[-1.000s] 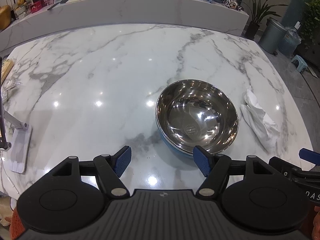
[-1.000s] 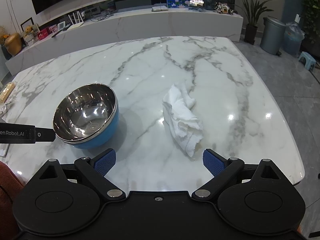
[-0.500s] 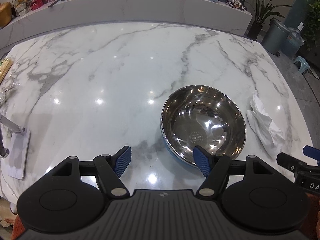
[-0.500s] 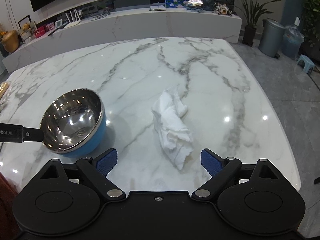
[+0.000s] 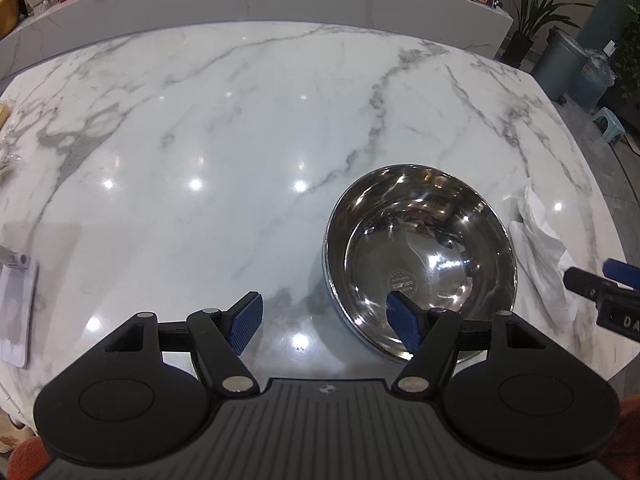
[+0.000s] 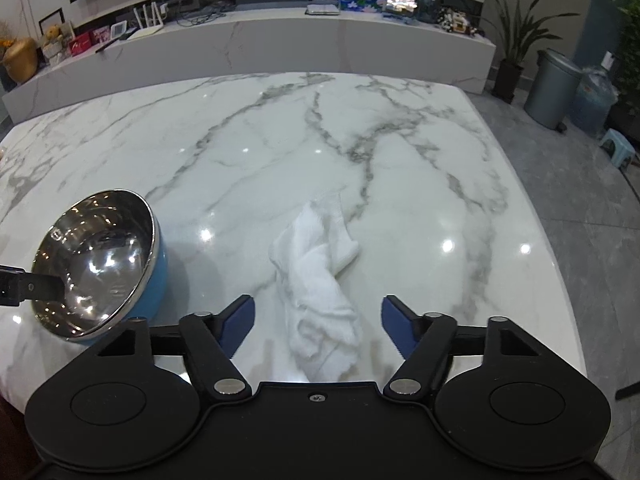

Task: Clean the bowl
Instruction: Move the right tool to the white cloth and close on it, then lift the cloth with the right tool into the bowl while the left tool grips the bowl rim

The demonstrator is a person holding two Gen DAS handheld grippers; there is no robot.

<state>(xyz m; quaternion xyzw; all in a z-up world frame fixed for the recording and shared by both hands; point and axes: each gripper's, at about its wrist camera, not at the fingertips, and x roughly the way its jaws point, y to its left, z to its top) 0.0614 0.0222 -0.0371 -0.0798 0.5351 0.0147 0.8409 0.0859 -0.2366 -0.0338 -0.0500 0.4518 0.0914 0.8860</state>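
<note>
So the bowl [image 5: 420, 256] is a shiny steel one with a blue outer shell, sitting upright on the marble bench [image 5: 224, 128]. The inside is mirror-like and throws back a lot of ceiling lights, with a small round stamp at the bottom. I can't tell from these views whether there's any dirt in it.

The left gripper [image 5: 326, 322] is spread wide. Its right blue finger pad [image 5: 402, 326] is over the near rim, dipping into the bowl's mouth, while its left pad hangs over bare marble just outside the bowl. Can't tell if the pad touches the steel.

The right gripper [image 6: 318, 322] is also spread wide, holding nothing. The crumpled white cloth [image 6: 320, 280] lies on the bench straight ahead, its near end sitting between the two pads. Contact is unclear. From this gripper, the bowl [image 6: 100, 264] is off to the left, well apart from the cloth, with the left gripper's black finger poking over its rim.

Room-wise: lots of open marble ahead and left of the left gripper. The bench's right edge runs fairly near the right of the cloth, with grey floor beyond. A flat white thing [image 5: 16, 312] sits near the bench edge far to the left gripper's left.
</note>
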